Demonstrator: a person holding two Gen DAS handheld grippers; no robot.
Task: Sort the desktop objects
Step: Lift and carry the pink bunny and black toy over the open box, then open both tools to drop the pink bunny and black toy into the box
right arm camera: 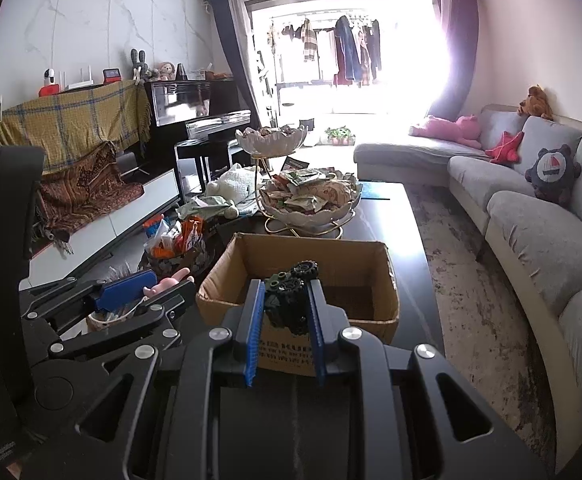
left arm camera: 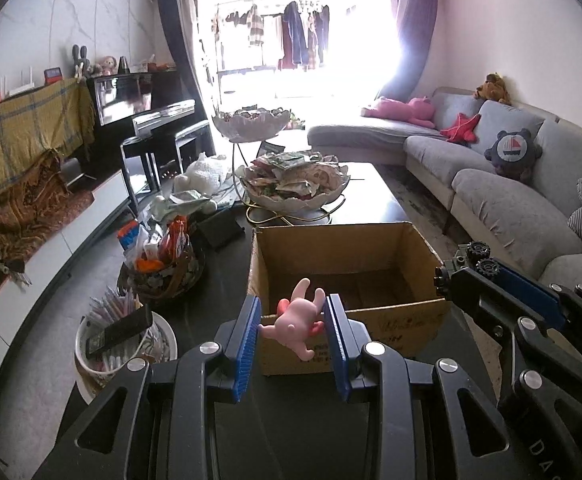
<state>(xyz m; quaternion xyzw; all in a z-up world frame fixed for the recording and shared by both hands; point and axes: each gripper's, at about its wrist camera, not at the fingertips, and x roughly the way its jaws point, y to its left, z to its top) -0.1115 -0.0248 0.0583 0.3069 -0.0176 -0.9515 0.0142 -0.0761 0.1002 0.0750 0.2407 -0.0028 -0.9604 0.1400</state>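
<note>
My left gripper (left arm camera: 293, 312) is shut on a small pink toy figure (left arm camera: 295, 320), held in the air at the near edge of an open cardboard box (left arm camera: 375, 248). My right gripper (right arm camera: 287, 300) is shut on a dark green toy vehicle with black knobbly wheels (right arm camera: 289, 294), held above the same cardboard box (right arm camera: 251, 252). In the left wrist view the right gripper (left arm camera: 463, 276) with the toy vehicle (left arm camera: 477, 258) shows at the box's right side. In the right wrist view the left gripper (right arm camera: 153, 286) and pink figure (right arm camera: 167, 282) show to the left of the box.
The box stands on a dark coffee table (left arm camera: 371, 196) with a two-tier white bowl stand full of snack packets (left arm camera: 295, 184), a basket of snacks (left arm camera: 163, 256) and a white tub (left arm camera: 103, 340) of packets at left. A grey sofa (left arm camera: 503, 188) runs along the right; a piano (left arm camera: 147, 116) stands at left.
</note>
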